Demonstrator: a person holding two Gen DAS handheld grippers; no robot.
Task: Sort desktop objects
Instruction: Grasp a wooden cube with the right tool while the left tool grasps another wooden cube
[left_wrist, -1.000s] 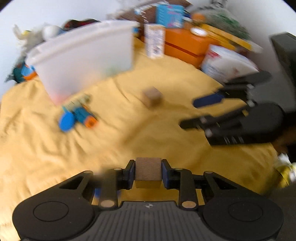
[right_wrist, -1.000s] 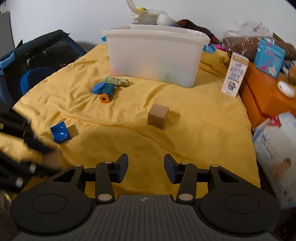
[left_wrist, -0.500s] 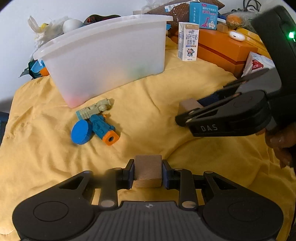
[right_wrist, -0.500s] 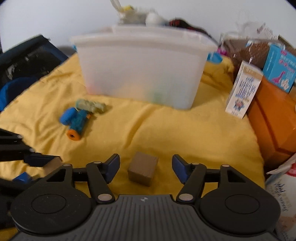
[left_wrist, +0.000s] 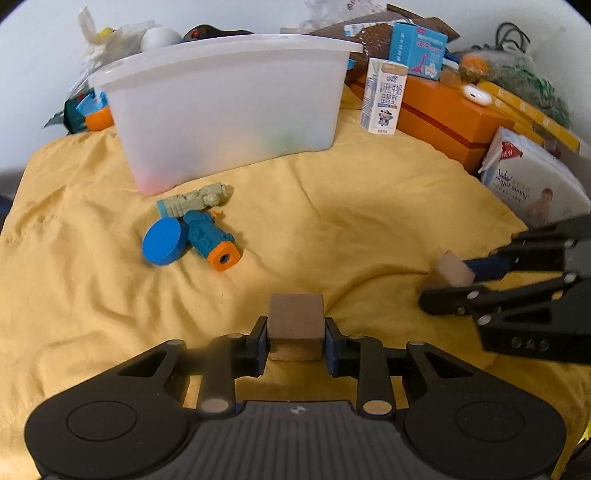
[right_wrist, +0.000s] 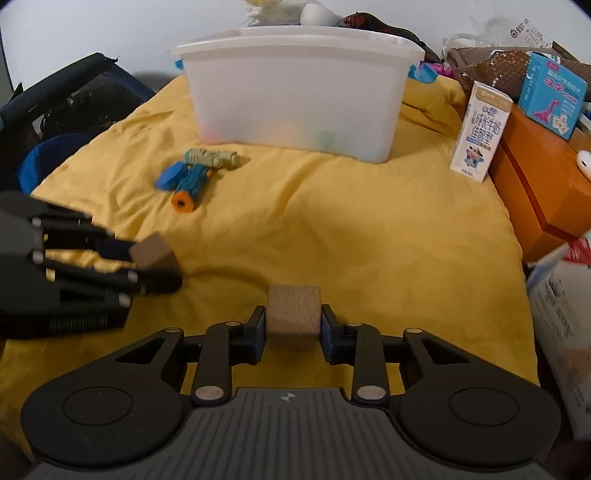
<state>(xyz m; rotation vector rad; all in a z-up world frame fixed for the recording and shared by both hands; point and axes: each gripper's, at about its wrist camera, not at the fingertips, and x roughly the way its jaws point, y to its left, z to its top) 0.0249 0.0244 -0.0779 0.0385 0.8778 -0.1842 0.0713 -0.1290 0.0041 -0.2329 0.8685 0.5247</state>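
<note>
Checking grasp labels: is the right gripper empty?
No, the right gripper is shut on a wooden block, its pads pressing both sides.

Two wooden cubes (left_wrist: 296, 325) (right_wrist: 293, 317) — one white bin (left_wrist: 229, 107), one toy gun (left_wrist: 201, 221), one milk carton (left_wrist: 384, 96).

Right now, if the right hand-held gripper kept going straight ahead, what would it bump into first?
Probably the yellow cloth. The right hand-held gripper, holding a wooden block, points downward, so bare cloth comes before the white plastic bin, though depth is unclear.
</note>
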